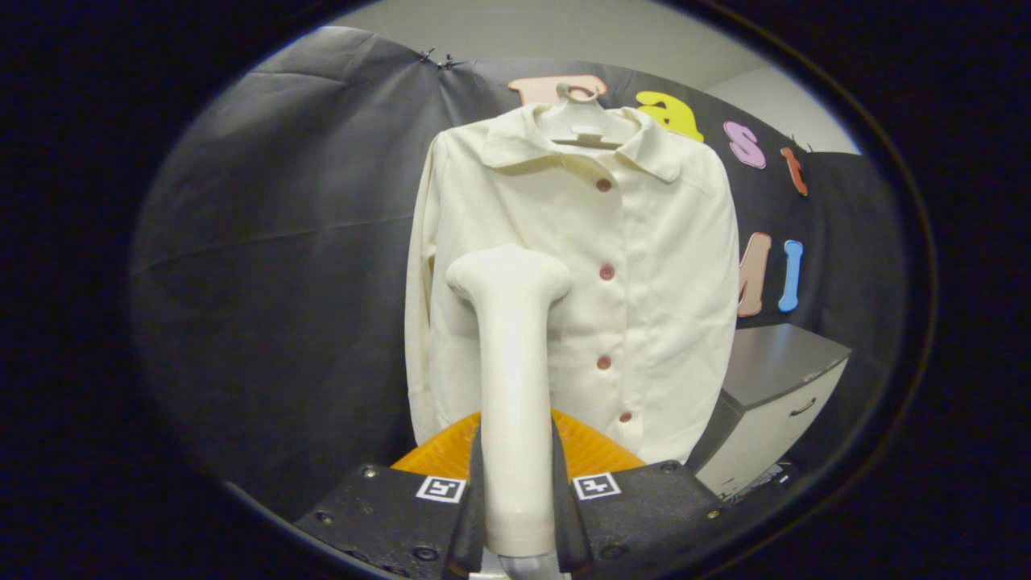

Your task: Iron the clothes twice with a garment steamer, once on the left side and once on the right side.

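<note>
A cream button-up shirt (644,282) hangs on a white hanger (581,121) against the black cloth wall. My gripper (517,491) is shut on the handle of a white garment steamer (513,362), which stands up between the fingers. The steamer's head (507,275) points at the shirt's left half, around chest height. Whether the head touches the cloth I cannot tell. The steamer hides part of the shirt's left front panel.
A small cabinet (773,403) with a grey top and a white drawer stands to the right of the shirt, close to its hem. An orange ribbed object (592,451) lies just ahead of the fingers, below the shirt.
</note>
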